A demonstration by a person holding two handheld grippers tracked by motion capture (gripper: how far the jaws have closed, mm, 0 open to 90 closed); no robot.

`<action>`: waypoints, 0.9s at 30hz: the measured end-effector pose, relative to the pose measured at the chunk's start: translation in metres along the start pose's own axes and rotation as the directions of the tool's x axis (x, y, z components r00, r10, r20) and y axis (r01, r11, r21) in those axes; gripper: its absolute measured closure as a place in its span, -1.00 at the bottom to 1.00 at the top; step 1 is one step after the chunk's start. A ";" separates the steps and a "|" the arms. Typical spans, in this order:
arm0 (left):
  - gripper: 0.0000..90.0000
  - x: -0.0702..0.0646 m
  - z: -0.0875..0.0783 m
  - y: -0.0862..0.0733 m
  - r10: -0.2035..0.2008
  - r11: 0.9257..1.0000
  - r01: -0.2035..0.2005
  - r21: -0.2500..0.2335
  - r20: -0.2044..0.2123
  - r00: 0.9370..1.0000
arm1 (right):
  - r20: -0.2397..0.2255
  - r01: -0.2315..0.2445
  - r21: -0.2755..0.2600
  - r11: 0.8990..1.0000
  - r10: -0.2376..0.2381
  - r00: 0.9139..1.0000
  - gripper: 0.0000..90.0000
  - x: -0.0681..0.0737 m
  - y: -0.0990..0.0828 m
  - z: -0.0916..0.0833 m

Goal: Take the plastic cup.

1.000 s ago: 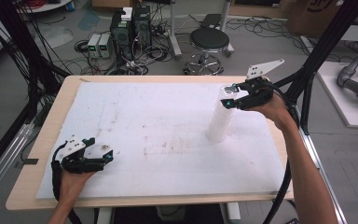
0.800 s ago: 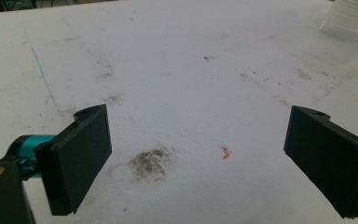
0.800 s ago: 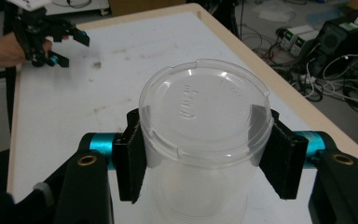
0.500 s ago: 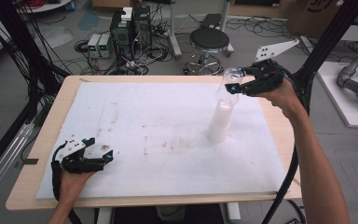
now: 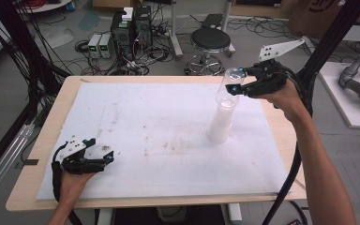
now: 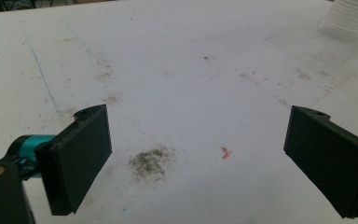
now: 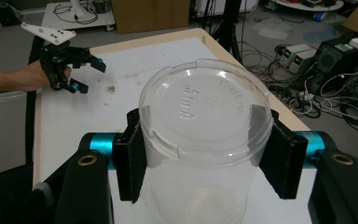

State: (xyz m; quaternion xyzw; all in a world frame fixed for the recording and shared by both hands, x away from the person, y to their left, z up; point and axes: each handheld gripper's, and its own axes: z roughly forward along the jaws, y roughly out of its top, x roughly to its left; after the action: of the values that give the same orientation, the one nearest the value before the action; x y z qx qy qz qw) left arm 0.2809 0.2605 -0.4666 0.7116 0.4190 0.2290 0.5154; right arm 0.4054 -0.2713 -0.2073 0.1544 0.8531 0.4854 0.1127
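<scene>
High view: right gripper (image 5: 236,80) raised, level

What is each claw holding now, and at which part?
The right claw grips the clear plastic cup by its sides, near its upturned bottom. The left claw is open, holding nothing.

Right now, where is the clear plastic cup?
In the high view the clear plastic cup sits in the right gripper, lifted just above the white cup stack at table right.

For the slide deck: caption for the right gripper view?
Right gripper grips a clear plastic cup, bottom up, above the white table mat.
</scene>
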 end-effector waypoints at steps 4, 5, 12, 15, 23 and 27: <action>-0.84 0.000 -0.001 -0.001 0.000 1.000 0.000 -0.010 0.000 1.000 | -0.023 -0.003 -0.015 1.000 0.003 1.000 -0.11 0.013 -0.002 0.004; -0.84 0.000 -0.002 -0.001 0.000 1.000 0.000 -0.014 0.001 1.000 | -0.034 -0.001 -0.023 1.000 0.001 0.999 -0.11 0.017 -0.003 0.005; -0.84 0.001 -0.001 0.000 0.000 1.000 0.000 -0.005 0.006 1.000 | -0.074 -0.026 -0.088 0.996 0.019 0.997 -0.11 0.053 -0.016 0.023; -0.84 0.000 -0.001 0.000 0.004 1.000 -0.004 -0.007 0.004 1.000 | -0.085 -0.021 -0.109 0.994 0.012 0.996 -0.11 0.075 -0.028 0.036; -0.84 0.000 -0.001 0.000 0.001 1.000 -0.001 -0.009 0.007 1.000 | -0.123 -0.026 -0.106 0.994 0.013 0.992 -0.11 0.102 -0.052 0.063; -0.84 0.000 -0.001 0.000 0.008 1.000 -0.008 -0.010 0.011 1.000 | -0.145 -0.025 -0.122 0.992 0.007 0.989 -0.11 0.112 -0.062 0.074</action>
State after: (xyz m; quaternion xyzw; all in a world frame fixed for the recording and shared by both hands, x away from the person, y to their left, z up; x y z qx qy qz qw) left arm 0.2798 0.2616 -0.4665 0.7120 0.4122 0.2295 0.5202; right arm 0.3172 -0.2003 -0.3029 0.1183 0.8262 0.5480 0.0561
